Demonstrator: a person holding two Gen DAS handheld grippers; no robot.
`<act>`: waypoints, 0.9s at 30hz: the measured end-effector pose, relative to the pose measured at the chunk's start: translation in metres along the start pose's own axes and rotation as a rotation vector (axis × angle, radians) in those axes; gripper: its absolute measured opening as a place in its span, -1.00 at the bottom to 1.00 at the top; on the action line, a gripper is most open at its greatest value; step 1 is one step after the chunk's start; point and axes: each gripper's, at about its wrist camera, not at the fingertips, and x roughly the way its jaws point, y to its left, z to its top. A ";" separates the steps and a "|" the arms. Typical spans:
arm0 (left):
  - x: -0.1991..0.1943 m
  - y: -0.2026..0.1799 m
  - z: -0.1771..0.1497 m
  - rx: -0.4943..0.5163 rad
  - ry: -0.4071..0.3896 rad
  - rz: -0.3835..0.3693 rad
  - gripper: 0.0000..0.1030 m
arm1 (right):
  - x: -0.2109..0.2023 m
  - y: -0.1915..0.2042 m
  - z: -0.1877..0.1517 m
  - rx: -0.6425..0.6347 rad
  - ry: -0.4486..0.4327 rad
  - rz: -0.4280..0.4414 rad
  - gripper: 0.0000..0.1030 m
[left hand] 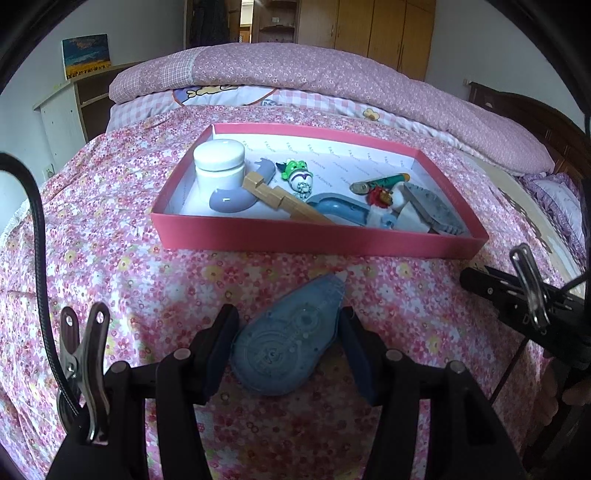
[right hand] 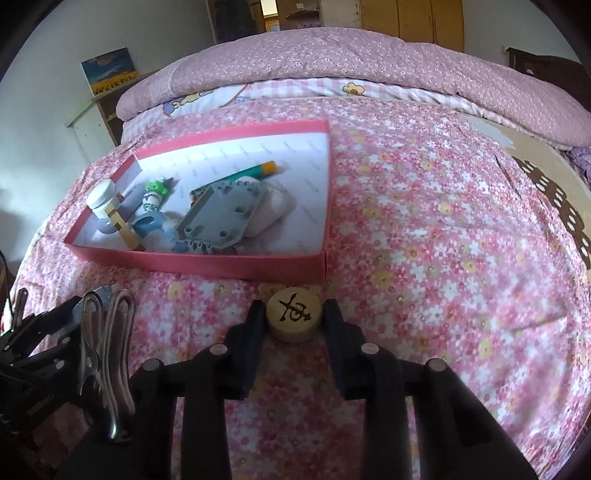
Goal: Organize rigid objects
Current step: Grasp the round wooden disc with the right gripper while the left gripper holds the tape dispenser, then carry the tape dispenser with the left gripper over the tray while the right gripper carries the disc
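Most items already lie in the box [left hand: 317, 242]. Left tool [left hand: 288, 332] clasps the tape roller [left hand: 286, 343]; right tool [right hand: 294, 314] pinches the chess piece [right hand: 294, 314], both still unboxed.

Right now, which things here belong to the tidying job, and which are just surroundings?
Job:
- pink box of sorted items
- blue correction tape, gripped by left gripper
- wooden chess piece, gripped by right gripper

Surroundings:
- floral bedsheet
- folded quilt
- painting
- wardrobe
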 end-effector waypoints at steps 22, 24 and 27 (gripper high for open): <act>-0.025 0.010 0.007 -0.046 -0.052 -0.014 0.15 | -0.038 0.011 -0.019 0.016 -0.031 0.106 -0.37; -0.027 0.010 0.007 -0.043 -0.054 -0.016 0.15 | -0.041 0.012 -0.018 0.013 -0.036 0.113 -0.37; -0.030 0.008 0.008 -0.042 -0.060 -0.022 0.15 | -0.044 0.015 -0.018 0.007 -0.042 0.126 -0.37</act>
